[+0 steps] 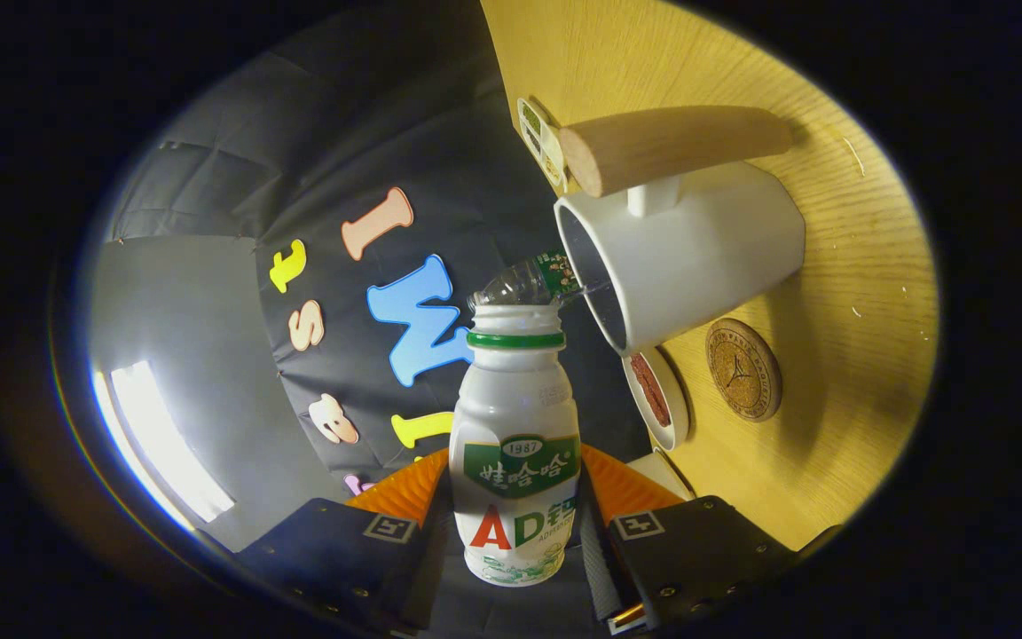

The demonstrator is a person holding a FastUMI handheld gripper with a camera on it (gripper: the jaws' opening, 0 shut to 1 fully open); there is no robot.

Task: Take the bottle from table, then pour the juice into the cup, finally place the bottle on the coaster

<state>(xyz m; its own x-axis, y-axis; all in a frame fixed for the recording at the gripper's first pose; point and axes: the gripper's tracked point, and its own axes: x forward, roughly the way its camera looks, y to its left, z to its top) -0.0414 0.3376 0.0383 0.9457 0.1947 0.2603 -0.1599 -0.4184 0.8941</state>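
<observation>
So the jaws are pinching the white plastic juice bottle [515,444] by its sides, and it's tipping toward the white ceramic cup [688,257], mouth just beside the rim. Pour looks like it's happening now; coaster step isn't done. The round cork coaster [743,369] is sitting free on the wooden tabotop beside the cup, with bare tabletop [839,426] toward the near edge.

The gripper [515,524] is showing two dark, boxy jaw mounts, each wearing a small square black-and-white marker tag, with tiny screws dotting their faces and ribbed inner pads lining the jaws.
</observation>
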